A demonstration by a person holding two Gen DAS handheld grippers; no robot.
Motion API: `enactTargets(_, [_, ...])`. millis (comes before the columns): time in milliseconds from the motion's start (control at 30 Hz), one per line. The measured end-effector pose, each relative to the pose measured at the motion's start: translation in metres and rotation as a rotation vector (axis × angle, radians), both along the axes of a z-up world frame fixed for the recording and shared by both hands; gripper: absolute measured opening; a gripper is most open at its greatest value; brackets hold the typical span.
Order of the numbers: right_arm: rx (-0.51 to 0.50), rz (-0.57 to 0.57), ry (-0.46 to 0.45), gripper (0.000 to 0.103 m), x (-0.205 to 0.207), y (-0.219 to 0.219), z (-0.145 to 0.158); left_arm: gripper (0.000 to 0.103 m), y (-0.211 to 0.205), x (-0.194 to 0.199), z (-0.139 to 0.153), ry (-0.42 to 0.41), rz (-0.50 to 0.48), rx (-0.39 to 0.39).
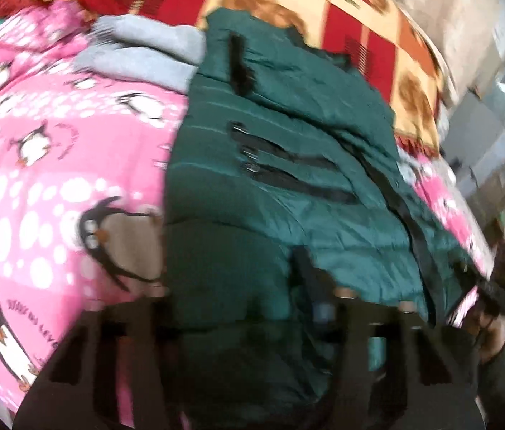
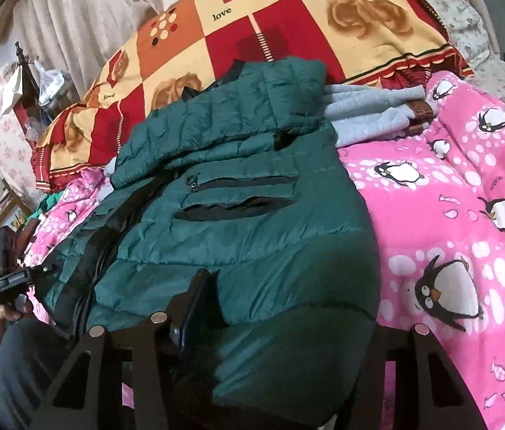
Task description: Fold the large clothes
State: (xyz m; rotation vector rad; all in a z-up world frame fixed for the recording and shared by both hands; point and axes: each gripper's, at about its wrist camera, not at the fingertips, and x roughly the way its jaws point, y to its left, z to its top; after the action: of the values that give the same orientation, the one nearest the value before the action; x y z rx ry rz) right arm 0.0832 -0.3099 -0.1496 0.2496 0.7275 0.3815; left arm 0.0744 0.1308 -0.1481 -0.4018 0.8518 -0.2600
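A dark green puffer jacket [image 1: 274, 165] with black zipped pockets lies on a pink penguin blanket [image 1: 37, 150]; it also shows in the right wrist view [image 2: 238, 215]. My left gripper [image 1: 252, 329] is at the jacket's near hem, with green fabric bunched between its fingers; the view is blurred. My right gripper [image 2: 288, 322] is at the near hem too, with jacket fabric filling the gap between its fingers. The right gripper shows at the far right of the left wrist view [image 1: 496, 286], and the left gripper shows at the far left of the right wrist view [image 2: 9, 279].
A grey garment [image 2: 370, 111] lies behind the jacket. A red, orange and cream rose-patterned quilt [image 2: 288, 25] is piled at the back. The pink blanket [image 2: 449, 197] spreads right of the jacket. Furniture and clutter [image 2: 23, 82] stand at the far left.
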Motion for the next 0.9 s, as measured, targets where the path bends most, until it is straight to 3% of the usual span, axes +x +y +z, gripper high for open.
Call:
enactTargets(33, [0.003,-0.005,-0.005,0.053,-0.001,-0.001,0.001,0.027,0.003,0.000,0.000,0.003,0.012,-0.019])
enactTargets(200, [0.033,-0.034,0.009,0.050,0.003,-0.001,0.000,0.032,-0.006,0.000,0.002,0.011,0.023,0.035])
enactTargets(233, [0.020,-0.033,0.004,0.045,0.003,0.001,0.002,0.037,-0.007,0.001,0.002,0.015,0.024,0.034])
enactTargets(300, [-0.009,-0.021,0.000,0.025,0.002,0.006,0.005,0.045,-0.009,0.003,0.001,0.022,0.008,0.031])
enactTargets(333, [-0.037,-0.022,-0.007,0.022,0.000,0.009,0.009,0.045,-0.011,0.004,0.000,0.027,0.005,0.040])
enactTargets(367, [-0.062,-0.016,-0.018,0.020,-0.001,0.012,0.012,0.044,-0.012,0.004,0.001,0.026,0.009,0.047])
enactTargets(400, [-0.074,-0.012,-0.021,0.019,-0.002,0.014,0.014,0.026,-0.012,0.003,0.002,0.024,0.014,0.054])
enactTargets(433, [-0.085,-0.013,-0.026,0.018,-0.003,0.015,0.016,0.015,-0.011,0.001,0.007,0.013,0.019,0.060])
enactTargets(900, [-0.014,0.009,-0.192,0.016,-0.068,0.003,0.090,0.012,-0.002,-0.058,0.105,-0.188,-0.001,0.049])
